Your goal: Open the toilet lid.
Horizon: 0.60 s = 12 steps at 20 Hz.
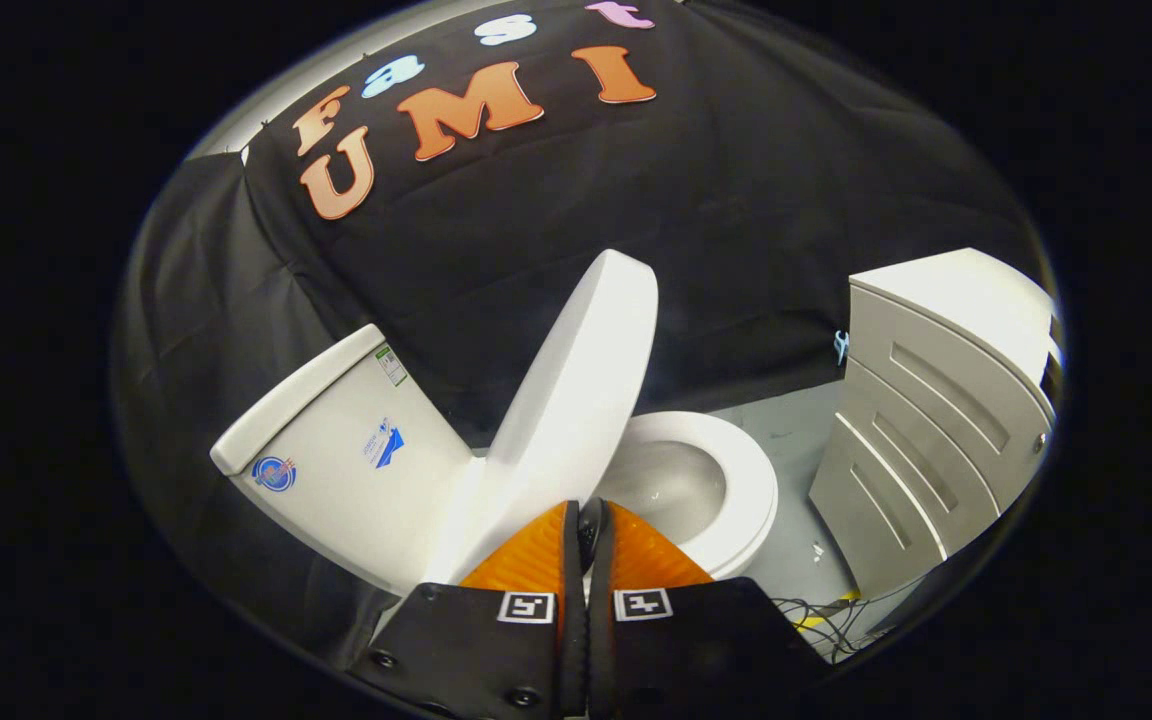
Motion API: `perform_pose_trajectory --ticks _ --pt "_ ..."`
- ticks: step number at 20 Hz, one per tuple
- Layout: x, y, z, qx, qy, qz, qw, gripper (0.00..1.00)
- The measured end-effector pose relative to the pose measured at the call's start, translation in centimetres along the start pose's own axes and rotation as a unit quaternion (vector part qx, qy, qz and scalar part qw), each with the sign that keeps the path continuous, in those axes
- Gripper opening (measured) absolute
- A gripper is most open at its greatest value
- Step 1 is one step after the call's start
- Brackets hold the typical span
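Gripper [588,520] fingers pressed together, empty, just near of raised white plastic toilet lid [576,400]; white ceramic bowl [736,480] right.

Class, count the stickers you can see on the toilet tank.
3. One round sticker is near the tank's left end, one mid-face, one small label just under the tank lid. The far sides are hidden. The claw is closed.

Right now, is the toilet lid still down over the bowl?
No. The toilet lid stands raised, tilted toward the tank, and the open bowl shows beyond the tool, whose fingers are closed together.
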<state>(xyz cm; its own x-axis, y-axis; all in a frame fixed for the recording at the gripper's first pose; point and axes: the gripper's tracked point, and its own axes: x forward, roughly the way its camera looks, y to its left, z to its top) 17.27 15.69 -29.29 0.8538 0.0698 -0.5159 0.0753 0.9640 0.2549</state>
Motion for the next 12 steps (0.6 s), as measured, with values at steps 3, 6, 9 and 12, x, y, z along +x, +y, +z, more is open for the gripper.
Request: perform_pose_trajectory --ticks 3,6,9,12 --pt "-0.2 1.6 0.6 -0.017 -0.006 -0.004 1.000 0.08" --pt "-0.2 2.7 1.3 -0.026 -0.009 -0.009 1.000 0.08" --pt "-0.6 4.3 2.1 -0.044 -0.017 -0.016 0.999 0.08" --pt "-0.7 5.9 2.7 -0.066 -0.023 -0.027 0.997 0.08"
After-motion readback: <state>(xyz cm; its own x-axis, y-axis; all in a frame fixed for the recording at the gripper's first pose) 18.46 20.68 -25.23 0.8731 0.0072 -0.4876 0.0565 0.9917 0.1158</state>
